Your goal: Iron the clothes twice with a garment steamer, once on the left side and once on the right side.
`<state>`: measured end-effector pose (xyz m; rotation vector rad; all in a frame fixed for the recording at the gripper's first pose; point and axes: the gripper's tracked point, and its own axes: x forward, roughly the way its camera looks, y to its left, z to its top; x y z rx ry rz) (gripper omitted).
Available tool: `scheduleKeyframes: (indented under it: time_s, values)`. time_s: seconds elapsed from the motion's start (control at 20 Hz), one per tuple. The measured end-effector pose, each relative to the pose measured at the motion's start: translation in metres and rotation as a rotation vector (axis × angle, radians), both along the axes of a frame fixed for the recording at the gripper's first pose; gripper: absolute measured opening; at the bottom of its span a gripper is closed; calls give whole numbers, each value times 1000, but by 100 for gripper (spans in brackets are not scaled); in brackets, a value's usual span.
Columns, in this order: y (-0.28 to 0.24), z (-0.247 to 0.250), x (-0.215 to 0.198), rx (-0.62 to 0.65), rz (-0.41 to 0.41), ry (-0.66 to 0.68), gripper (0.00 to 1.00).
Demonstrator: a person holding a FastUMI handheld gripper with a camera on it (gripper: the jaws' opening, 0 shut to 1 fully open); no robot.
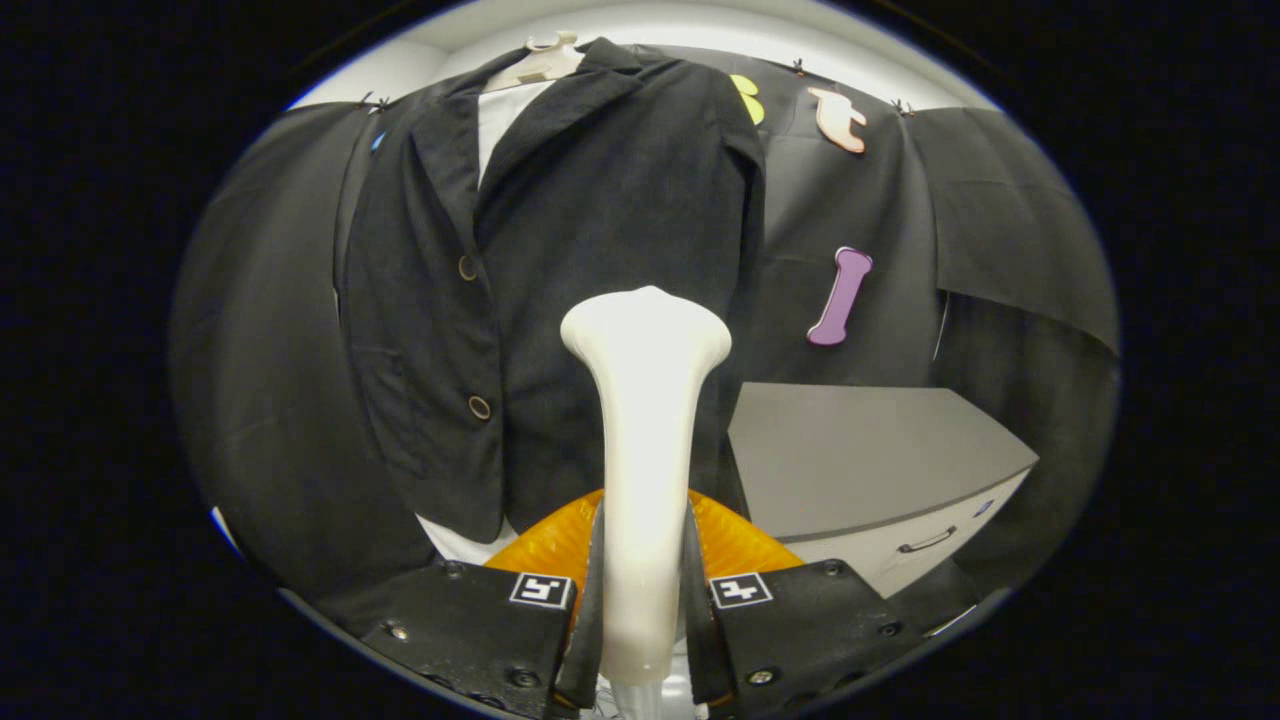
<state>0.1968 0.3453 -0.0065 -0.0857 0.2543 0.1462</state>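
Note:
A black jacket (pixel 560 280) hangs on a pale hanger (pixel 545 62) over a white shirt (pixel 500 115), straight ahead of me. My gripper (pixel 645 590) is shut on the white garment steamer (pixel 645 420), both fingers pressing its handle. The steamer's wide head (pixel 645 330) points up and forward, in front of the jacket's right front panel, around the height between its two buttons (pixel 467 267). Whether the head touches the cloth I cannot tell.
A grey-topped cabinet (pixel 860 450) with a white drawer and dark handle (pixel 925 542) stands to the right of the jacket, close beside the steamer. Black cloth walls surround the jacket on both sides. An orange part (pixel 545 545) shows just behind the fingers.

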Motion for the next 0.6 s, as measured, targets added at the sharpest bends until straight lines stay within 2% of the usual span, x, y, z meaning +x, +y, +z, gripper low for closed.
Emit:
scheduleKeyframes:
  time_s: [0.6]
  values:
    - [-3, -74, -2, -16, 6, 89, 37]
